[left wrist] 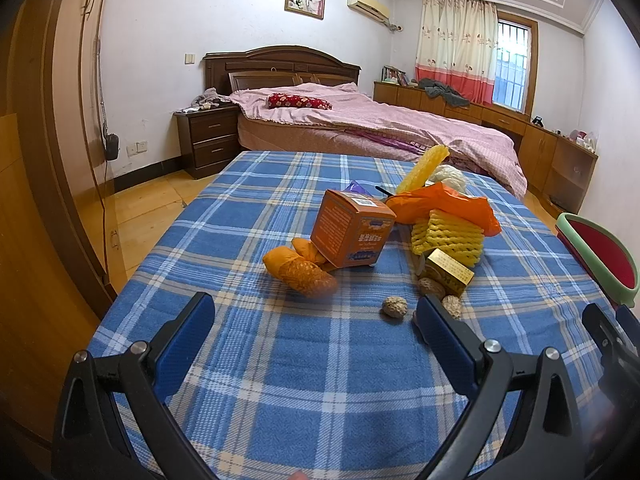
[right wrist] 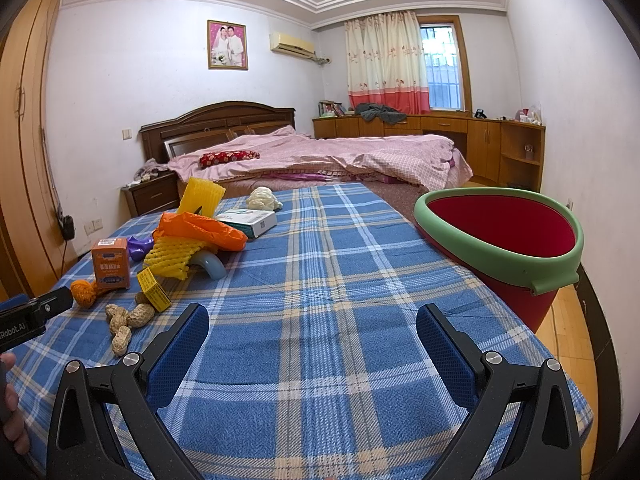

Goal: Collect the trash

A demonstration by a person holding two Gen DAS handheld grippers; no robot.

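The trash lies in a loose cluster on the blue plaid cloth of the desk point(right wrist: 340, 280), toward its left side: an orange box point(left wrist: 352, 228) standing tilted, a yellow foam net point(left wrist: 446, 236) just beside it, a crumpled orange bag point(left wrist: 444, 204) behind that, a small gold box point(left wrist: 450, 272), an orange mesh pouch point(left wrist: 300, 270) touching the orange box, a white carton point(right wrist: 248, 222), a wad of white paper point(right wrist: 262, 199) farther back, and several peanuts point(right wrist: 128, 322) nearest us. The red bucket with the green rim point(right wrist: 556, 268) stands at the desk's right edge, well apart from the pile, and the part of its inside we can see holds nothing. We judge the collecting has barely begun, if at all: every piece we see is still on the cloth. Our left hand-held gripper point(left wrist: 316, 312) hangs spread wide just short of the peanuts, gripping nothing. Our right hand-held gripper point(right wrist: 312, 322) is likewise wide apart over bare cloth, touching nothing.
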